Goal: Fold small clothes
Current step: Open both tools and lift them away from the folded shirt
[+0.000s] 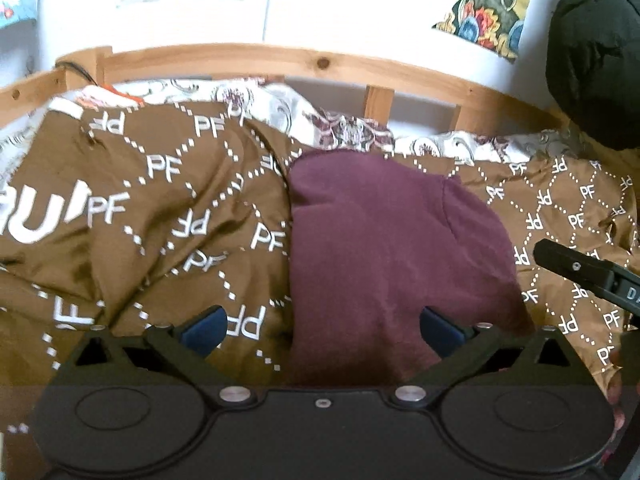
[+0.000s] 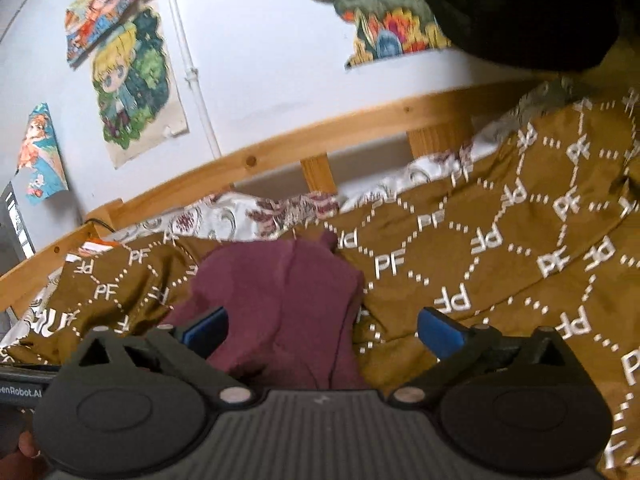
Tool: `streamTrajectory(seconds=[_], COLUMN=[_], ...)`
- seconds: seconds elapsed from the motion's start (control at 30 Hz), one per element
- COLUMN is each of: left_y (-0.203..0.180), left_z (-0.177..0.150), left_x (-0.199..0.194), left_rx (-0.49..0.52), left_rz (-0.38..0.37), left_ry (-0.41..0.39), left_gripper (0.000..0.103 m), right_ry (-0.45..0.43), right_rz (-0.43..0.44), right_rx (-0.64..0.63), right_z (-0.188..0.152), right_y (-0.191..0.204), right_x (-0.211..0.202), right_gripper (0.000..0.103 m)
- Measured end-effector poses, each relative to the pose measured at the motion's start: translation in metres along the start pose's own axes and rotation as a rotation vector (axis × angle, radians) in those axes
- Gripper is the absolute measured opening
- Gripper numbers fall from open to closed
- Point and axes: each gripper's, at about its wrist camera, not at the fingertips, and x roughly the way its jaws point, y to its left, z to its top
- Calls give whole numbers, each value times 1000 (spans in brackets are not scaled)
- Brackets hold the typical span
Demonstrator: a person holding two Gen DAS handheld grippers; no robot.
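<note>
A small maroon garment lies folded over on a brown quilt printed with white "PF" letters. My left gripper is open just above the garment's near edge, with the blue pads wide apart and empty. The right gripper's black finger pokes in at the right of the left wrist view, beside the garment. In the right wrist view the garment lies ahead between the open jaws of my right gripper, which holds nothing.
A wooden bed rail runs along the far side, with a white wall and cartoon posters behind. A patterned white sheet shows past the quilt. A dark bulky object sits at the far right.
</note>
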Motion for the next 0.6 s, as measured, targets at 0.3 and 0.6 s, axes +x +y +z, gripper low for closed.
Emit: streamTrajectory(seconds=[0.3,0.6], left_y=[-11,-12], left_z=[5,-2], left_x=[-39,-94], left_rx=[54,44], left_rz=[48,44], left_ry=[-100,-181], left_gripper=[102,102], right_ry=[-93,-190], right_rz=[-22,-66], right_rx=[-64,-117], right_z=[11,8], right_y=[22,35], right_x=[-38,-91], right_gripper=[103,103])
